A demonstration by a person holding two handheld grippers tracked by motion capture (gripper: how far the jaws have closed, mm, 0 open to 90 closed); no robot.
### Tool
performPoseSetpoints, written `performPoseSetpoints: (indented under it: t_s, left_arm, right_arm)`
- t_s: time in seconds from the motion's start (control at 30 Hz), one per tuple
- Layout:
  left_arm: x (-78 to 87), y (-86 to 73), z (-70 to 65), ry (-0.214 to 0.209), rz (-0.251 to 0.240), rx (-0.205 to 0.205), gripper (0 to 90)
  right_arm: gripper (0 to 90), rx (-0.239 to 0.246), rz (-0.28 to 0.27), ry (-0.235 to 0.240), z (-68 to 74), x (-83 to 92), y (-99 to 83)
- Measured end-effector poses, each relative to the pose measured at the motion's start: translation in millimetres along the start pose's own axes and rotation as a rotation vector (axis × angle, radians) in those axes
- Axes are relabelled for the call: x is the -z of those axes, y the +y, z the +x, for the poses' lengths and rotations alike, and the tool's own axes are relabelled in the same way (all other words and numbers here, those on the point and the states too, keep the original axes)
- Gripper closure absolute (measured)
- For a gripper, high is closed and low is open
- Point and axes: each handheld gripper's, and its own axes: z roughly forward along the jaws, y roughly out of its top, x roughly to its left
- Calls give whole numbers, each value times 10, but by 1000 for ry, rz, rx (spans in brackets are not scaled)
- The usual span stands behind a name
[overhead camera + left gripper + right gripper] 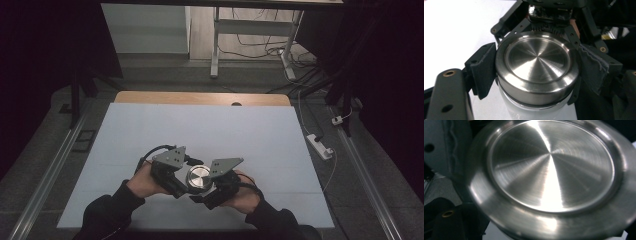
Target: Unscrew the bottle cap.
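Note:
A white bottle (524,112) with a brushed steel lid (199,176) stands on the white mat near the front edge, between both hands. In the left gripper view, my left gripper (537,72) has its padded jaws pressed on opposite sides of the lid (537,62); one pad (484,70) lies flat against the rim. My right gripper (207,191) comes in from the right, lower down, and is shut on the bottle below the lid. Its black linkage (549,15) shows just behind the lid. The lid (551,167) sits very close in the right gripper view.
The white mat (200,125) covers a wooden table whose far edge (200,97) shows at the back. A power strip (320,146) and cables lie on the floor to the right. A desk frame (215,45) stands beyond the table.

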Motion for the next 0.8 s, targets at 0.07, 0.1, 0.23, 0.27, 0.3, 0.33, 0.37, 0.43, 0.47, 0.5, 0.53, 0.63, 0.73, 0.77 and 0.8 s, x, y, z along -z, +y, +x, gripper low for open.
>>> performPoseSetpoints:
  t_s: [0.07,0.1,0.23,0.27,0.3,0.33,0.37,0.43,0.47,0.5,0.53,0.63,0.73,0.77,0.8]
  left_arm:
    - [-34,31,-23,63,6,24,205]
    - [-59,52,-42,100,9,41,206]
    - [-170,140,-132,263,24,98,206]
    - [-198,155,-155,299,23,110,205]
    - [-223,167,-175,327,23,118,205]
    - [-241,176,-187,345,23,125,205]
    - [-251,183,-190,354,25,129,203]
    - [-240,182,-172,336,18,138,187]
    - [-215,175,-147,299,2,149,174]
    - [-180,170,-117,251,-16,160,134]
    - [-141,164,-98,223,-45,172,102]
    - [-8,149,-45,138,-73,148,102]
    - [90,109,6,86,-43,102,97]
    - [112,88,19,75,-34,83,92]
    - [130,64,30,64,-29,62,96]
  right_arm:
    - [148,-21,-4,-30,-29,11,-3]
    - [148,-31,-4,-49,-46,18,-7]
    - [148,-85,-13,-122,-110,43,-24]
    - [148,-95,-13,-145,-120,50,-25]
    - [148,-102,-15,-167,-127,56,-27]
    - [148,-105,-15,-181,-133,61,-30]
    - [148,-110,-15,-192,-136,63,-33]
    - [148,-114,-17,-207,-135,64,-34]
    - [148,-112,-18,-207,-134,67,-33]
    - [148,-110,-21,-207,-132,70,-30]
    - [148,-111,-27,-205,-133,75,-27]
    - [148,-113,-43,-177,-143,101,-23]
    - [148,-101,-54,-128,-142,116,-17]
    - [148,-94,-54,-111,-138,113,-14]
    - [148,-90,-55,-92,-131,105,-12]
